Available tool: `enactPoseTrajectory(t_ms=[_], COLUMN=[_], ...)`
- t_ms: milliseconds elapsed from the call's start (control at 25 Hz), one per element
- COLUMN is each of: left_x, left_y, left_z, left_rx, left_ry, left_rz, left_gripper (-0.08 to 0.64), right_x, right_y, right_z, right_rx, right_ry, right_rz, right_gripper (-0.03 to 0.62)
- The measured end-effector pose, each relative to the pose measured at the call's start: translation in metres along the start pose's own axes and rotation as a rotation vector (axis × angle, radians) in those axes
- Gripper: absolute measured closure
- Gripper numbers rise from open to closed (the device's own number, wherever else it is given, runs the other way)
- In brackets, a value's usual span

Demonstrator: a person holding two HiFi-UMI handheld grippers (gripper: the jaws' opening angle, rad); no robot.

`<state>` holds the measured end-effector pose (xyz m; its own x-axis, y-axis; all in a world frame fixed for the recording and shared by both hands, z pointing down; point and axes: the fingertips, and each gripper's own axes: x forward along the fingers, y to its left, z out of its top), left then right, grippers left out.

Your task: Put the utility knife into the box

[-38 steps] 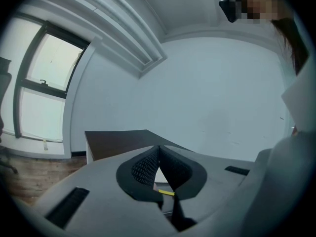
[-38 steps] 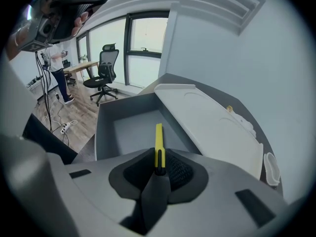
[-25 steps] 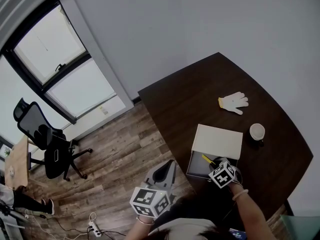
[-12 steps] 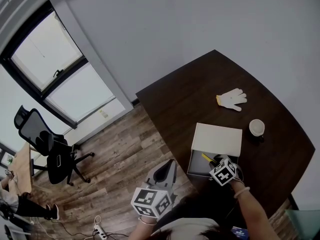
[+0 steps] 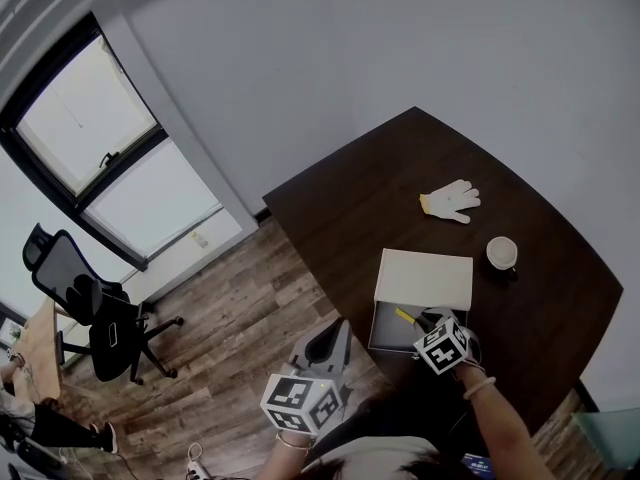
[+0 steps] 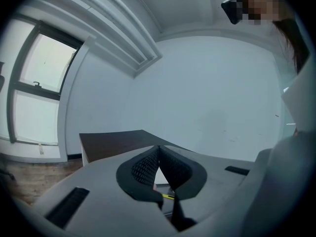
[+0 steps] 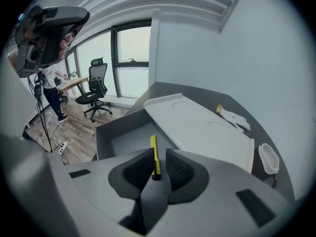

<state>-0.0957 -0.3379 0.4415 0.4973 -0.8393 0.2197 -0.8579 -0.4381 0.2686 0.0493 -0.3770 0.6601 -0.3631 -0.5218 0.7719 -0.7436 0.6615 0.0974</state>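
The yellow utility knife (image 5: pixel 405 316) lies in the open grey box (image 5: pixel 383 340) near the table's front edge. In the right gripper view the knife (image 7: pixel 154 154) shows in the gap between my right gripper's (image 7: pixel 159 154) pads, with space left on its right side. Those jaws have just been closing partway and do not press on it. My right gripper (image 5: pixel 427 322) hangs just over the box (image 7: pixel 106 132). My left gripper (image 5: pixel 325 346) is off the table's left edge over the floor, and in its own view the left gripper (image 6: pixel 158 149) is shut on nothing.
The white box lid (image 5: pixel 423 278) lies against the box's far side. A white glove (image 5: pixel 447 200) and a white cup (image 5: pixel 502 253) sit further back on the dark table (image 5: pixel 340 208). An office chair (image 5: pixel 100 318) stands on the wooden floor at the left.
My right gripper has lifted a little above the box while the knife stays inside it. The head view has shifted slightly. The left gripper has kept its place.
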Motion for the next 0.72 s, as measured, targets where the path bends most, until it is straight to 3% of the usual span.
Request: enactPoseTrajectory(t_ms=[720], left_x=[-0.009], left_y=[-0.018], left_z=[0.014], left_rx=[0.024], left_ry=[-0.016], left_rz=[-0.071], left_gripper=[0.543], right_x=[-0.067], right_y=[0.002], right_z=[0.031], right_rx=[0.157], right_ry=[-0.184], right_rz=[-0.134], right_gripper=[0.549])
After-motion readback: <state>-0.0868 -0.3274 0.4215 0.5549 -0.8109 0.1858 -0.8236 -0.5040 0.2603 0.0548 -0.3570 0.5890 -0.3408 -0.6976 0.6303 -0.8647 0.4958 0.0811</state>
